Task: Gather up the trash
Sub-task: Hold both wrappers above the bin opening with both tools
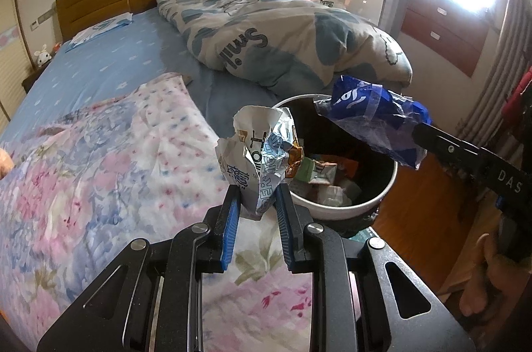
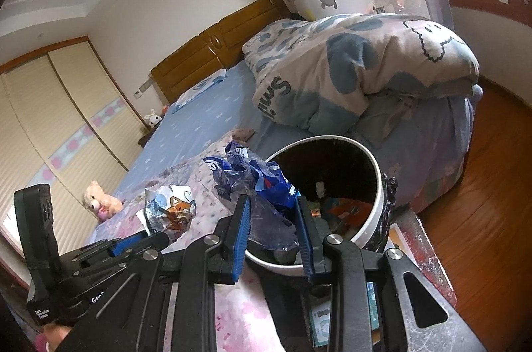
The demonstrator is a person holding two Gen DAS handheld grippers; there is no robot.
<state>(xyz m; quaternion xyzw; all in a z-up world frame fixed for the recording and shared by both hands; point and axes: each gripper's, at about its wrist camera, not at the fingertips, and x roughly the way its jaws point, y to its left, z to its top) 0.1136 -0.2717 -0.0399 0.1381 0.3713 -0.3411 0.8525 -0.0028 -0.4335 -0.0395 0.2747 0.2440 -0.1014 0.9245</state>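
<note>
- Left gripper, level over the floral bedspread, pinches a crumpled white-blue snack wrapper.
- Right gripper grips a crinkled blue plastic bag above the round white bin.

Left hand-held gripper: matte black linkage frame with slotted triangular cut-outs, round silver pivot screws, two black fingers faced with ribbed blue pads.

Right hand-held gripper: same build, black arms, silver screws, blue pads on the fingers. From the left wrist view its black body carried white lettering "DAS", a small screw head and a blue trim piece.

Right hand: bare skin, fingers wrapped at the handle. No sleeve visible.
</note>
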